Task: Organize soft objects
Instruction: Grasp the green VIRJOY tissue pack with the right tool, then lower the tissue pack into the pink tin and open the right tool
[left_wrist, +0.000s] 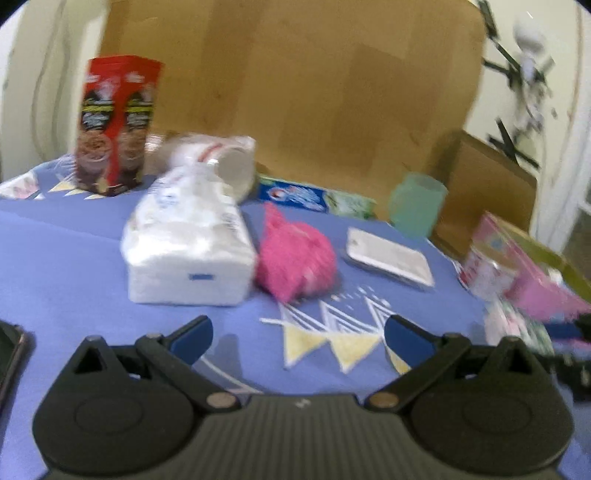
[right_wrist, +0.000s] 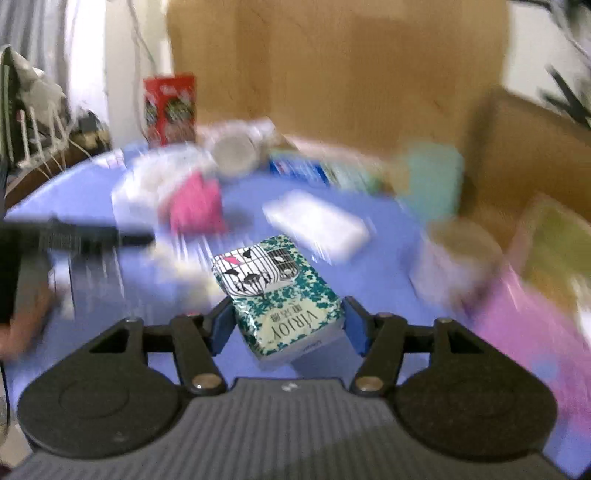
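While right tongs (right_wrist: 288, 325) pinch a tissue pack (right_wrist: 280, 295), left tongs (left_wrist: 297, 334) spread, empty

The place looks like a lived-in home. A round tabletop (left_wrist: 74, 266) under a blue cloth printed with bunting carries household goods: a red snack box (left_wrist: 114, 122) at upper left, a white tissue pack (left_wrist: 188, 251), a teal cup (left_wrist: 417, 205). Brown cardboard sheets (left_wrist: 314, 92) lean against pale walls behind.
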